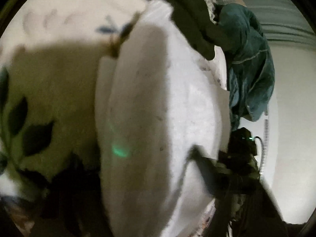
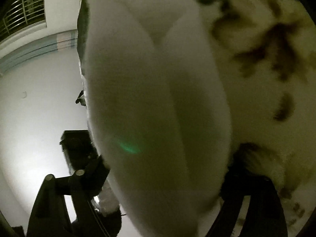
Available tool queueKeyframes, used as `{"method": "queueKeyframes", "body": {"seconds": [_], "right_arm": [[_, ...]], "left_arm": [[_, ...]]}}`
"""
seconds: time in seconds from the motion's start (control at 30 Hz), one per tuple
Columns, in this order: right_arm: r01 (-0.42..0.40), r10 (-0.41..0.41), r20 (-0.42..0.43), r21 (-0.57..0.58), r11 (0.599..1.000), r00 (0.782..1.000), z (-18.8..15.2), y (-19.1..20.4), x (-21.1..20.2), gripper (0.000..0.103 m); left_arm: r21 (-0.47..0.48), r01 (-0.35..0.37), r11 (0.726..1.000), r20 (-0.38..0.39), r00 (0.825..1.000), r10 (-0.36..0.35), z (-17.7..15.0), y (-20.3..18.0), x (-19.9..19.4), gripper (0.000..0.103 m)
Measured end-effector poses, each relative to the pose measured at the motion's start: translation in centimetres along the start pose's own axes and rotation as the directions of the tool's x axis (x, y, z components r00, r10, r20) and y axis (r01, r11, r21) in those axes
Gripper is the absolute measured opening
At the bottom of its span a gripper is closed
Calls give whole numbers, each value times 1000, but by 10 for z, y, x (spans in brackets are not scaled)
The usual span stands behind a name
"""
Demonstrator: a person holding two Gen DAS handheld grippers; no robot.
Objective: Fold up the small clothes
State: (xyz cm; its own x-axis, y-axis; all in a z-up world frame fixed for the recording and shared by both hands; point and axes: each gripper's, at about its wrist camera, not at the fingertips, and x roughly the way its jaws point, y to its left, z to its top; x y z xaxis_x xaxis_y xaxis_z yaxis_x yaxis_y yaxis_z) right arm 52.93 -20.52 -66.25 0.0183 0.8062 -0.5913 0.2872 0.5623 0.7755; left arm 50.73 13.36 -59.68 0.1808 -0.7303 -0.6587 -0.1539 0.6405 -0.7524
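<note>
The white fleecy garment (image 1: 158, 102) hangs lifted between our two grippers, filling both wrist views, with the leaf-print sheet (image 1: 39, 90) behind it. We judge this a mid-fold lift. Left gripper (image 1: 197, 158) and right gripper (image 2: 162, 187) seem clenched on its edge, though blur leaves that unsure; next we must lay it flat, edges matched.

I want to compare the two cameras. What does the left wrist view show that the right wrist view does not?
Only the left wrist view shows a teal garment hanging at the right. Only the right wrist view shows a barred window at the upper left. Both show the white cloth close to the lens, filling the middle, with leaf-patterned fabric beside it. Both are blurred, so neither gripper's state is readable.
</note>
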Motion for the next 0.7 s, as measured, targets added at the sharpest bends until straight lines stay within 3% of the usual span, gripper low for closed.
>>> {"method": "queueKeyframes", "body": {"seconds": [0.07,0.27,0.4,0.6,0.7], "right_arm": [[11,-10,30,-20,1000,999,-5,6,-7,52],[7,-4,97,-38,999,995,-21,33,-26,45],[-17,28,145,-81,997,989,-26,73,-51,44],[-5,39,220,-155,988,975,-7,166,-88,44],[2,53,268,-201,980,962,29,221,-105,44]], "left_arm": [[29,-20,999,25,999,19,-1,-11,-6,29],[55,-40,998,81,996,35,-10,-50,-37,28],[82,-3,997,106,994,-5,-3,-72,-70,28],[159,20,987,138,990,-42,51,-127,-111,28],[194,20,981,176,983,-55,95,-154,-129,28]]}}
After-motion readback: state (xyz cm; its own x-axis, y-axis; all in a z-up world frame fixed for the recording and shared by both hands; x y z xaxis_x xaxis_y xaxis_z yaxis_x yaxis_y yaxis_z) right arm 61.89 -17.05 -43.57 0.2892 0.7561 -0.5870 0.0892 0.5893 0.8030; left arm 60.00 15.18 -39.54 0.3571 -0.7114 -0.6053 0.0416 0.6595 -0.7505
